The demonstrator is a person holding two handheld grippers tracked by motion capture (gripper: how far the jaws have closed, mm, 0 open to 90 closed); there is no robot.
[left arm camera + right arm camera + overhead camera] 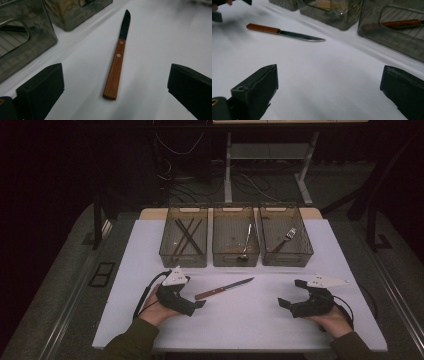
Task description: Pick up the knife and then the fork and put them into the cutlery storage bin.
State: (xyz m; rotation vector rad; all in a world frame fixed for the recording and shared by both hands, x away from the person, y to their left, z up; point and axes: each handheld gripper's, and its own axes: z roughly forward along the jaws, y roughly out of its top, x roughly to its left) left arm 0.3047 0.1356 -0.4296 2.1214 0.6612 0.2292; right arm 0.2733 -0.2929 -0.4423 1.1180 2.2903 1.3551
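Note:
A knife (225,288) with a wooden handle and a dark blade lies flat on the white table (250,325), in front of three clear bins. My left gripper (194,292) rests just left of the handle end, open, with nothing between its jaws. In the left gripper view the knife (116,67) lies straight ahead, handle nearest, between the spread jaws of the left gripper (116,73) but untouched. My right gripper (290,293) rests open at the right, well apart from the knife. Its own view has the knife (284,32) far off to the left, beyond the right gripper (329,72).
Three bins stand in a row at the back: the left bin (183,251) holds chopsticks, the middle bin (235,254) a spoon, the right bin (285,255) a fork. White table lies between the grippers. Dark floor and cables lie beyond the table.

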